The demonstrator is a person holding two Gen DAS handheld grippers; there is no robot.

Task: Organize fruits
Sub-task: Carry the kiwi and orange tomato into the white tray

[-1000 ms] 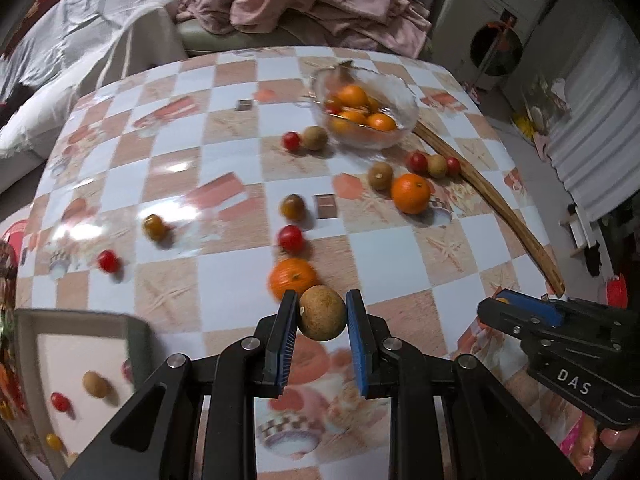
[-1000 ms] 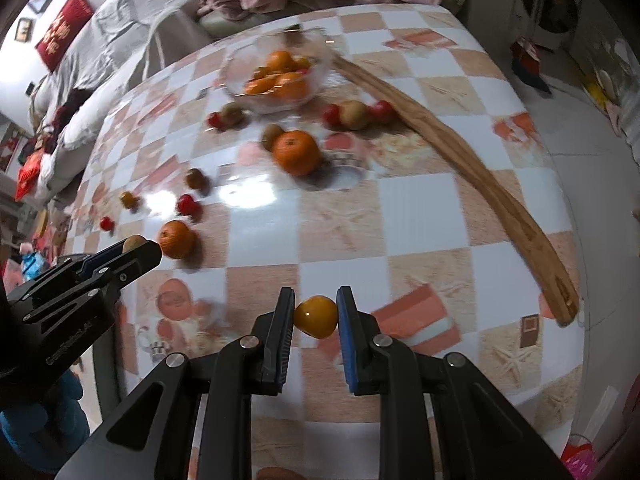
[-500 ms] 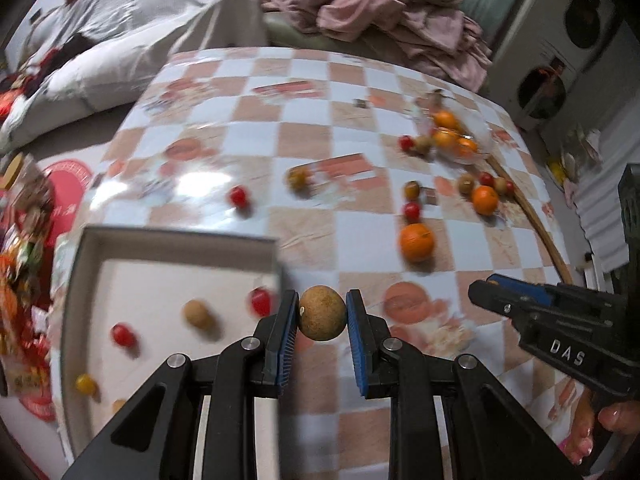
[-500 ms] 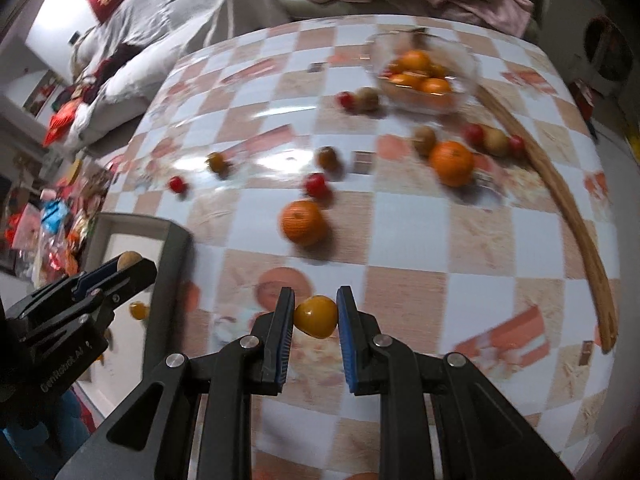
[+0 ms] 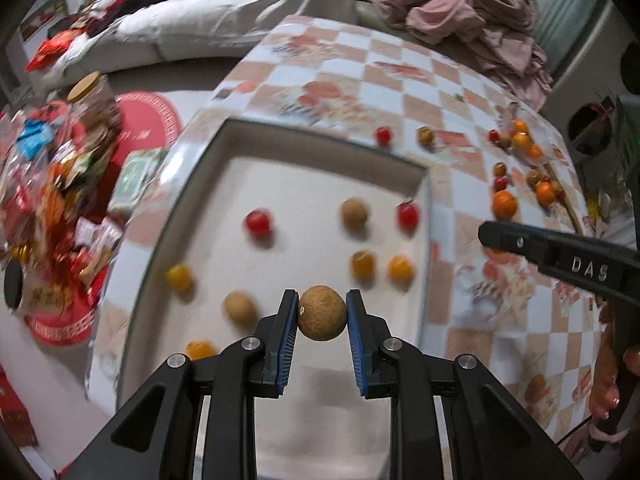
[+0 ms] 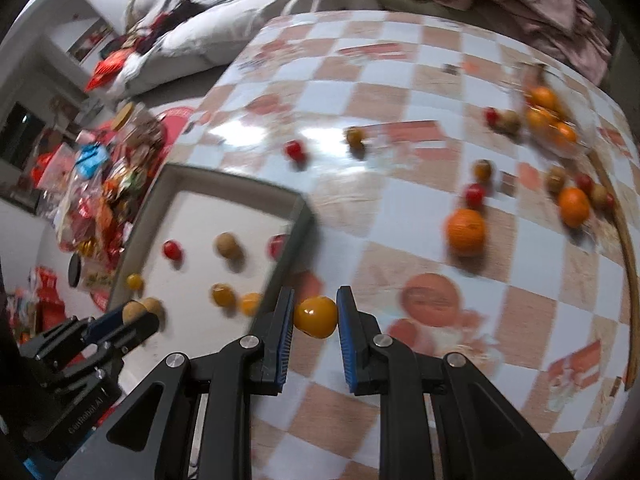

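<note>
Brown and rough-skinned, the round fruit (image 5: 322, 313) I've got pinched in my left gripper (image 5: 322, 316) is basically a ball, so no real long axis to speak of; a tiny pale spot faces the left pad. It hangs over the near part of the grey tray (image 5: 427, 216), whose floor is pale and matte. Lying loose in the tray are two red cherry tomatoes, a couple of brown fruits like mine and several yellow-orange ones, all blurry.

My right gripper (image 6: 316, 317) is clamped on a glossy yellow fruit (image 6: 316, 317), also round, held above the checkered tablecloth (image 6: 400, 88) just right of the tray's raised wall, which sits between it and the tray floor. Farther out on the cloth I see two oranges, scattered small fruits, a clear bowl (image 6: 556, 120) of oranges and a curved wooden stick (image 6: 624, 232).
</note>
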